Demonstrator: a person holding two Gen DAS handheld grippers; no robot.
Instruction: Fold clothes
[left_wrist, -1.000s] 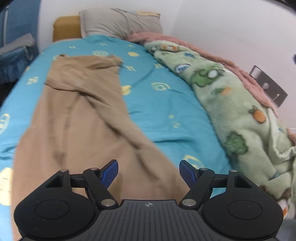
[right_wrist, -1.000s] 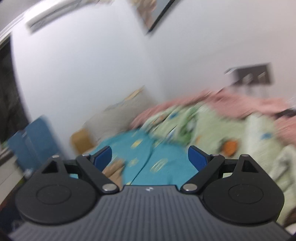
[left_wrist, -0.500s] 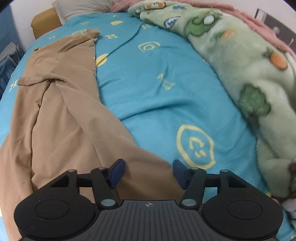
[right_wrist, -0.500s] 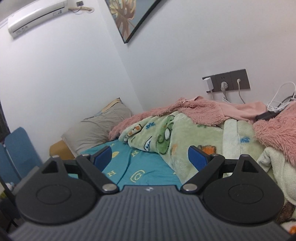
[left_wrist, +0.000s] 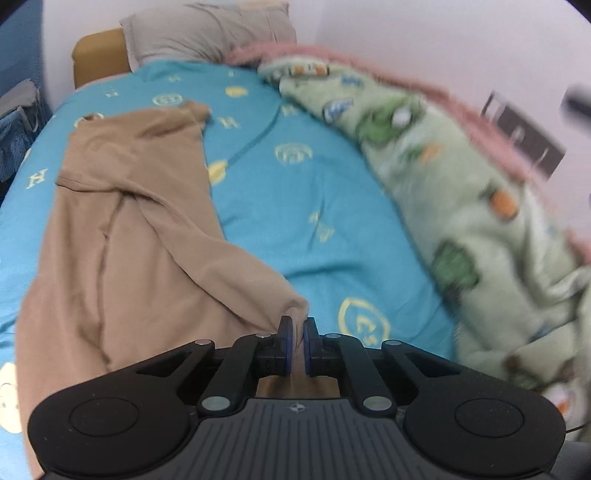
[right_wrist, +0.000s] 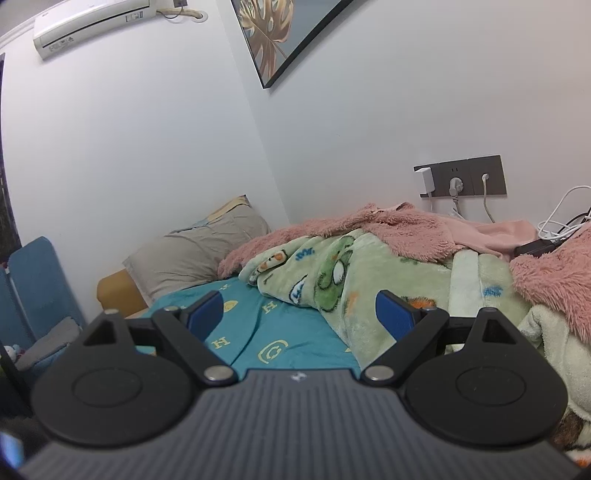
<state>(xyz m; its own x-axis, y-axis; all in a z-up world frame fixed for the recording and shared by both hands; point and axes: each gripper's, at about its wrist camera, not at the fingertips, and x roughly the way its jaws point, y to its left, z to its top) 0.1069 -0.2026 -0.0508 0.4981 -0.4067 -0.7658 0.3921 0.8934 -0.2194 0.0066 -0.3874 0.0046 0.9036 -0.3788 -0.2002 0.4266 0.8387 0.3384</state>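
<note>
A tan garment (left_wrist: 129, 236) lies lengthwise on the left half of a bed with a teal patterned sheet (left_wrist: 303, 184). My left gripper (left_wrist: 297, 338) is shut on the garment's near right edge, and the cloth bunches up in a peak at the pads. My right gripper (right_wrist: 299, 315) is open and empty, held above the bed and pointing toward the wall. The garment does not show in the right wrist view.
A green cartoon blanket (left_wrist: 461, 192) and a pink fleece (right_wrist: 406, 225) are heaped along the bed's right side by the wall. A grey pillow (left_wrist: 207, 33) lies at the head. Wall sockets with cables (right_wrist: 461, 181) are on the right. A blue chair (right_wrist: 33, 288) stands left of the bed.
My left gripper has closed from open onto the garment's near edge and lifted it slightly. My right gripper has stayed open and has barely moved in the last half second.
</note>
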